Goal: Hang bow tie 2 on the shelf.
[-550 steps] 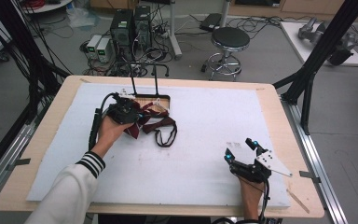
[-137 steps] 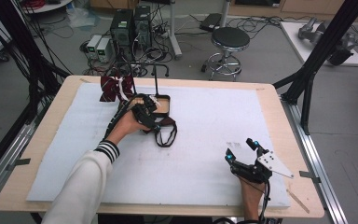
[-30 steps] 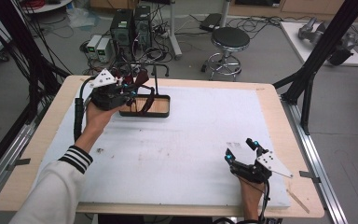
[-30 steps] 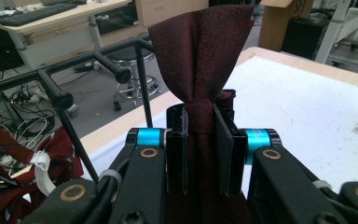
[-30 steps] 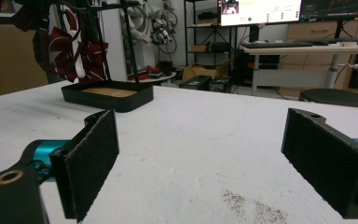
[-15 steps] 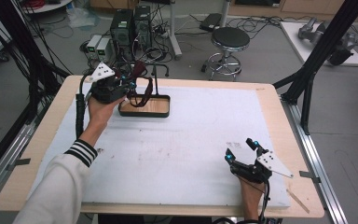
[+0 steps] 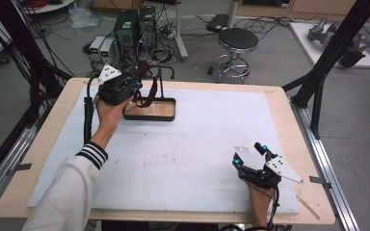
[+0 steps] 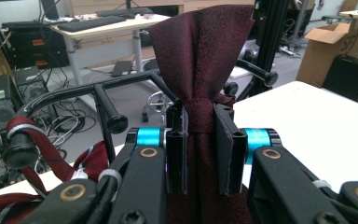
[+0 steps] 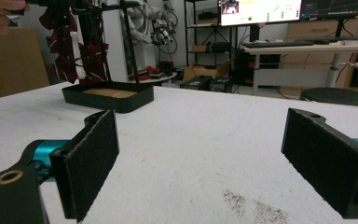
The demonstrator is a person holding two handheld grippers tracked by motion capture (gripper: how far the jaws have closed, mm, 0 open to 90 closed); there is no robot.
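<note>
At twelve o'clock beyond my left gripper (image 8: 199, 140), clamped on the dark red necktie (image 8: 204, 56) held upright, stands the black rack's bar (image 8: 121, 84); my right gripper (image 9: 205, 163) rests wide open, empty, well apart.

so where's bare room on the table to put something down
The white mat is bare from the black wooden-floored tray across to the open right gripper. The far left corner is crowded: left gripper, dark red tie, black rack.
</note>
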